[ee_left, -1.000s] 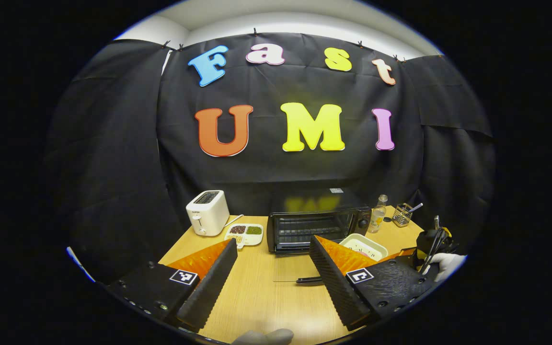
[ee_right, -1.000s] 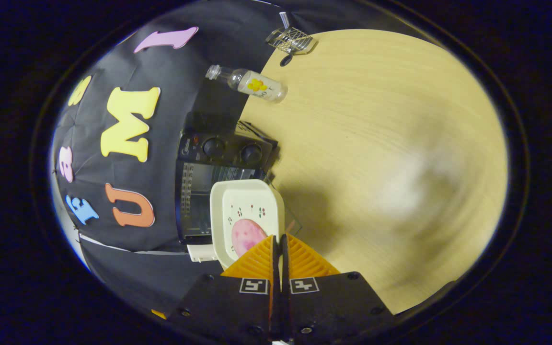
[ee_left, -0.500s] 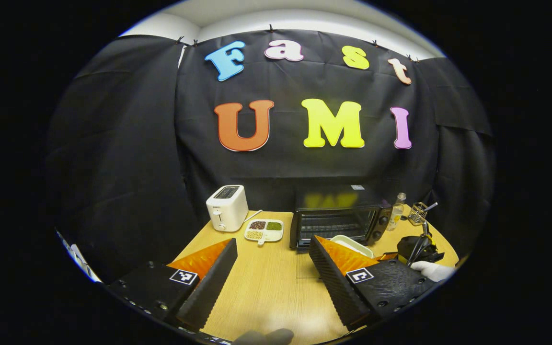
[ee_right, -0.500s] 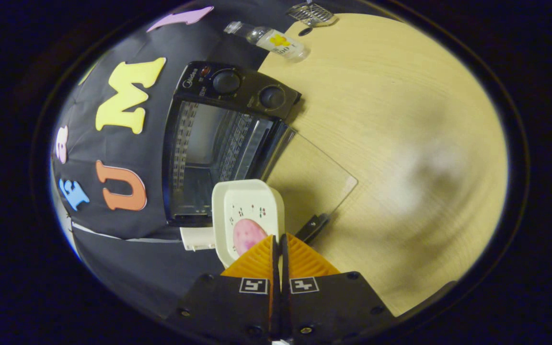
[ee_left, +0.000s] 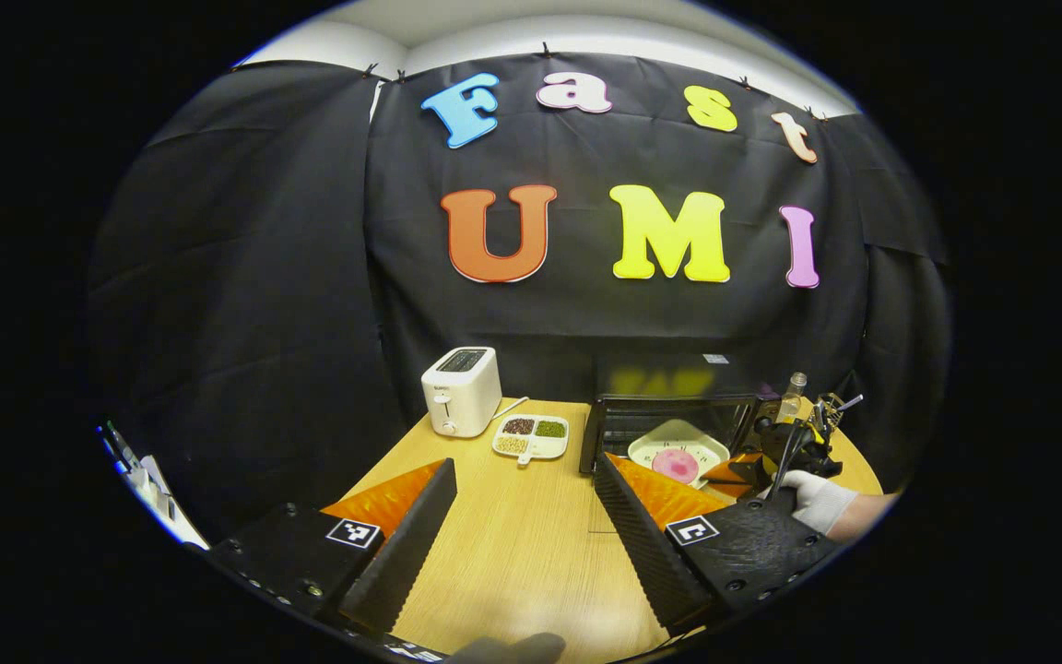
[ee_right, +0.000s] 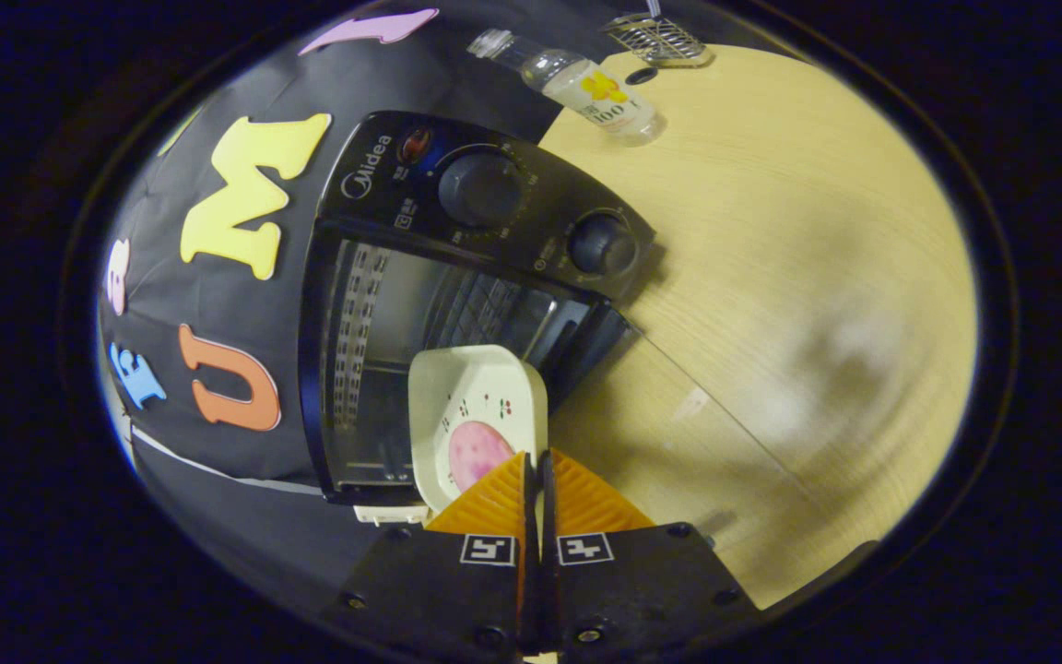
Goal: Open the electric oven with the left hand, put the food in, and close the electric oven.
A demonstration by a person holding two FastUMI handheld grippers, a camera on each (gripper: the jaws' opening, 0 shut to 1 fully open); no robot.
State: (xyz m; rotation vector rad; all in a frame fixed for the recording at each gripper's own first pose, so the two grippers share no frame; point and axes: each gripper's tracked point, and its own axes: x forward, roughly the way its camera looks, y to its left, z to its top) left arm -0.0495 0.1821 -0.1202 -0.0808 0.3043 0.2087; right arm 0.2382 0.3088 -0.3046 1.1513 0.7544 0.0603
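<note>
The black electric oven (ee_right: 457, 286) stands with its glass door (ee_right: 678, 415) folded down flat on the table. My right gripper (ee_right: 536, 470) is shut on the rim of a white dish (ee_right: 480, 397) that carries a pink piece of food (ee_right: 476, 452). The dish hangs just in front of the oven's open mouth. In the left gripper view the oven (ee_left: 669, 401) sits at the back right, with the dish (ee_left: 678, 452) before it and a white-gloved hand (ee_left: 812, 498) behind it. My left gripper (ee_left: 522, 526) is open above the table, holding nothing.
A white toaster (ee_left: 462, 392) and a divided snack tray (ee_left: 531, 435) stand left of the oven. A clear bottle (ee_right: 591, 88) and a wire holder (ee_right: 655, 37) are beyond the oven's knob side. Bare wooden table (ee_left: 513, 553) lies under the left gripper.
The right gripper has carried the dish closer to the open oven, which now looms larger. The left gripper has drawn back and leftward, still open.
</note>
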